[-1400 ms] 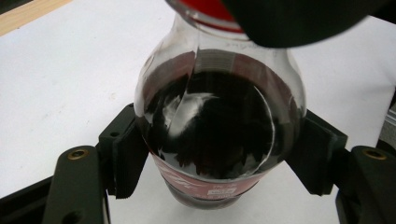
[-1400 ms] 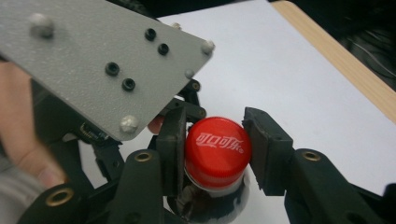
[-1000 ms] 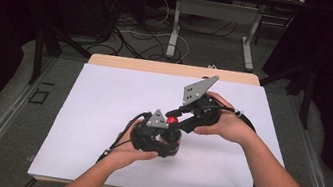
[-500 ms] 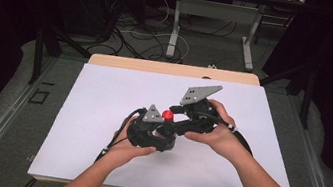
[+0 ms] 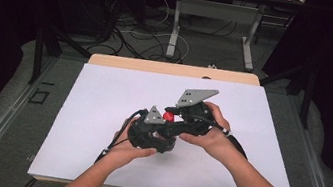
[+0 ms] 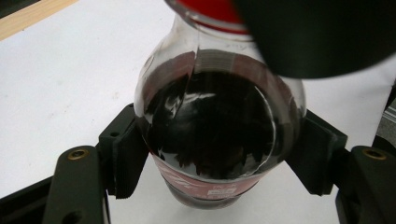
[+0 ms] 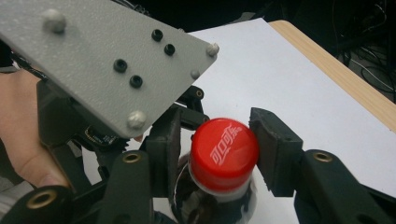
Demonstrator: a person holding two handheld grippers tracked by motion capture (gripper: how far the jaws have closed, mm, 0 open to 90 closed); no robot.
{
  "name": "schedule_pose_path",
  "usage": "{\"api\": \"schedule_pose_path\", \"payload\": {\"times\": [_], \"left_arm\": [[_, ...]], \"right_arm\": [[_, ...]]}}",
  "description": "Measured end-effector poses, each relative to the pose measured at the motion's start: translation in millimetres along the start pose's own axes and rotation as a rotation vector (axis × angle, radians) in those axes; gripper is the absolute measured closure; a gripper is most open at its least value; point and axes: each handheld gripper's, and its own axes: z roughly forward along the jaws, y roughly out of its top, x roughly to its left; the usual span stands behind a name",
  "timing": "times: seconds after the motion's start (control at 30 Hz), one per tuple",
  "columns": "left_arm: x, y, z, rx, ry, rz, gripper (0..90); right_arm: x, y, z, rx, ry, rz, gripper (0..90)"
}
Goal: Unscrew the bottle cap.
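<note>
A clear plastic bottle of dark cola (image 6: pixel 212 135) with a red screw cap (image 7: pixel 224 154) stands near the middle of the white-covered table (image 5: pixel 103 98), clamped at its body by the left gripper (image 6: pixel 219 154), whose black padded jaws press on both sides of the bottle just above its red label. At the right, the right gripper (image 7: pixel 212 149) straddles the cap: its jaws have just been closing, the cap between them, one pad touching the cap's right edge and the other just beside its left.

Compared with a second ago, the right hand (image 5: pixel 208 135) has drawn in and lowered from a raised, tilted pose beyond the bottle to sit level at the cap; the left hand (image 5: pixel 127 150) has kept its place.

The cap is smooth, glossy and printed with white script; the bottle's shoulder is rounded and reflective. A grey, speckled three-cornered plate (image 7: pixel 102 60) with black screws tops the left gripper.

The table's white sheet is matt, with a pale wooden edge (image 5: pixel 173 68) at its far side. Beyond it, cables lie on a grey floor (image 5: pixel 147 40) in a dark room.
</note>
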Motion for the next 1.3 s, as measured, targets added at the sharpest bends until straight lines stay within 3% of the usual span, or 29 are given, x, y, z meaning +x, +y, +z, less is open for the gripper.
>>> {"api": "schedule_pose_path", "payload": {"times": [0.13, 0.27, 0.4, 0.43, 0.5, 0.57, 0.67, 0.73, 0.77, 0.83, 1.07, 1.13, 1.2, 1.3], "left_arm": [[-2.9, 0.4, -0.7, 0.006, -0.015, -0.003, 30.1], [-3.8, 0.4, -0.8, 0.013, -0.025, 0.002, 30.1], [-4.0, 1.1, -1.7, 0.016, -0.052, 0.026, 30.1], [-4.7, 0.9, -1.2, 0.002, -0.046, 0.033, 30.1], [-5.7, 1.8, -3.8, 0.021, -0.074, 0.031, 30.1], [-6.2, 2.1, -3.9, 0.018, -0.074, 0.030, 30.1], [-4.6, 1.5, -3.1, 0.005, -0.047, 0.028, 30.1], [-2.4, 1.3, -3.2, -0.002, -0.040, 0.029, 30.1], [-1.4, 1.1, -3.4, -0.001, -0.036, 0.024, 30.1], [0.1, 0.7, -3.6, -0.005, -0.033, 0.004, 30.1], [6.6, -0.1, -6.3, 0.009, 0.014, -0.034, 30.1], [7.1, -0.5, -6.1, 0.010, 0.017, -0.050, 30.1], [6.9, -1.0, -4.9, 0.003, 0.026, -0.058, 30.1], [6.8, -0.6, -4.0, 0.005, 0.028, -0.040, 30.1]], "right_arm": [[-2.9, 1.9, 0.3, 0.008, 0.024, 0.000, 60.1], [-7.6, 3.6, 0.3, 0.025, 0.081, -0.026, 60.5], [-17.8, 7.7, -1.4, 0.066, 0.203, -0.148, 60.7], [-17.8, 7.7, -1.4, 0.066, 0.203, -0.148, 60.7], [-20.8, 9.1, -2.6, 0.068, 0.258, -0.175, 60.6], [-23.9, 9.7, -3.3, 0.069, 0.283, -0.192, 60.4], [-22.8, 9.8, -3.8, 0.063, 0.255, -0.202, 51.7], [-17.9, 9.7, -3.9, 0.055, 0.207, -0.182, 45.1], [-15.5, 9.7, -4.4, 0.058, 0.174, -0.176, 45.1], [-14.3, 9.9, -4.3, 0.058, 0.155, -0.175, 44.9], [-3.6, 8.1, -8.0, 0.054, -0.001, -0.080, 45.4], [-2.5, 7.2, -9.2, 0.051, -0.001, -0.039, 46.7], [-0.4, 6.5, -8.7, 0.036, -0.001, -0.044, 46.8], [2.2, 6.6, -6.9, 0.033, -0.015, -0.045, 49.6]]}}
